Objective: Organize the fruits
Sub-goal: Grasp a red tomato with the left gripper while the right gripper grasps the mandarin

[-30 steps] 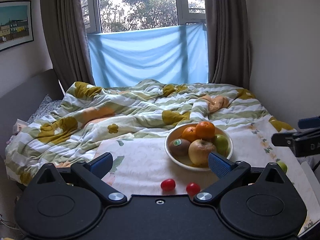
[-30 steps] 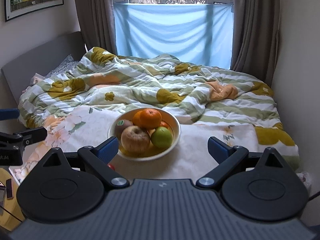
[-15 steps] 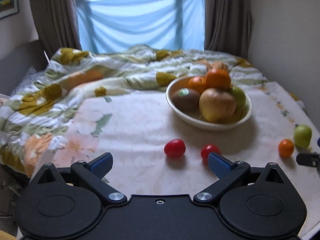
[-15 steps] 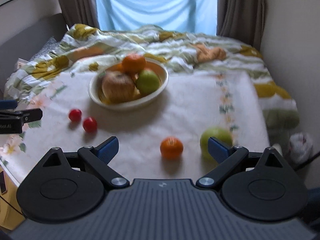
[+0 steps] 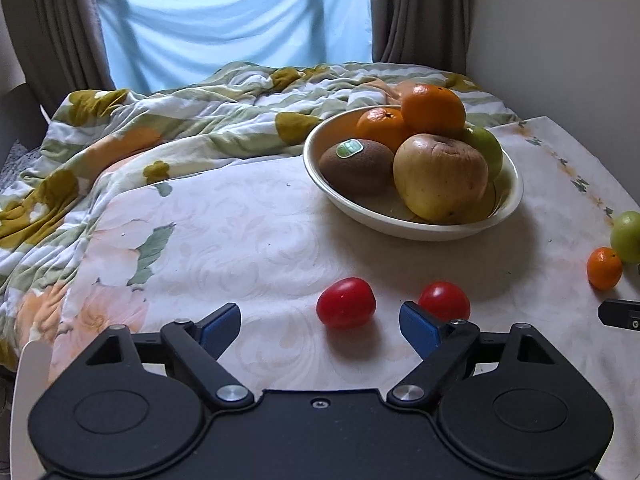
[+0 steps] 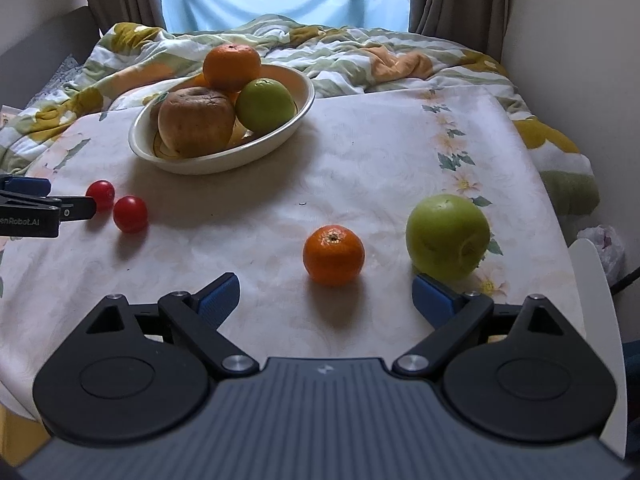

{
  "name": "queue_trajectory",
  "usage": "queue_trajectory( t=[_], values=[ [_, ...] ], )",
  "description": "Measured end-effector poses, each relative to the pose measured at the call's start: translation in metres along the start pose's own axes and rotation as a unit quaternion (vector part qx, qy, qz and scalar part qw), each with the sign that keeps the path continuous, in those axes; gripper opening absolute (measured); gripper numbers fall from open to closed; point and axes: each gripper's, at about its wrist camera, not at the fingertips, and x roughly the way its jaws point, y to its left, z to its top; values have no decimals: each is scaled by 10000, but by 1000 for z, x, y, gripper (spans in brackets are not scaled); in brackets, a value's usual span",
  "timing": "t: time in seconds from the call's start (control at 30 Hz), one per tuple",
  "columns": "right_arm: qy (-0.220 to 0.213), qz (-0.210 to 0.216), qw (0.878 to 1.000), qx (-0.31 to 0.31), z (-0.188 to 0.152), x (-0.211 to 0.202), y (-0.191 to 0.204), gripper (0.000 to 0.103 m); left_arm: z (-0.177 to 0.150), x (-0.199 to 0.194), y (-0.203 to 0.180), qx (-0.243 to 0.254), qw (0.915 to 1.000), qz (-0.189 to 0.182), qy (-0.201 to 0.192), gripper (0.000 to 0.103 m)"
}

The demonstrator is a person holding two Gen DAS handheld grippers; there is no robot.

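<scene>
A cream bowl [image 5: 516, 196] on the floral cloth holds two oranges, a kiwi, a wrinkled yellow apple and a green apple. Two red cherry tomatoes lie in front of it. My left gripper [image 5: 320, 322] hovers low over the nearer tomato [image 5: 346, 303]; its jaws are closing, with that tomato just ahead of the gap and untouched. The second tomato [image 5: 444, 300] sits behind the right fingertip. My right gripper [image 6: 325, 294] stands open just short of a small orange [image 6: 333, 255], and a loose green apple [image 6: 447, 236] rests by its right fingertip.
A rumpled flowered quilt [image 5: 140, 128] fills the bed behind the cloth. A wall [image 6: 580, 60] runs close along the right side. A white chair edge [image 6: 596, 320] stands at the cloth's near right corner. The left gripper's tip [image 6: 48, 210] shows at the right wrist view's left edge.
Both grippers have dropped toward the cloth and tilted down, so the fruit looms larger. The left jaws have narrowed. The tomatoes, small orange and green apple have not moved.
</scene>
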Motion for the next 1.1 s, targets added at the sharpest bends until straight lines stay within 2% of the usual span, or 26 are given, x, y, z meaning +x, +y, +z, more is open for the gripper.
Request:
queue_trajectory(
  t=[0.07,0.13,0.3,0.43,0.6,0.8,0.97,1.1],
  values=[
    [12,-14,10000,4,0,2,1,103,2,4,-1,38,10000,-33,19,83],
    [25,-13,10000,35,1,4,1,103,2,10,-1,25,9999,-87,94,69],
    [70,-35,10000,43,1,10,3,103,2,16,-3,18,9998,-135,128,55],
    [94,9,9999,36,1,14,3,103,3,18,-6,95,9996,-262,100,38],
    [100,-24,9999,7,3,17,4,103,3,18,-7,152,9995,-238,106,38],
    [114,-58,9999,-24,7,21,3,92,2,16,-5,173,9995,-199,169,38],
    [164,-49,9998,-51,10,26,2,78,0,14,-2,157,9995,-158,202,38],
    [158,-32,9998,-103,11,26,3,74,-1,10,-1,121,9996,-126,213,38]
  ],
)
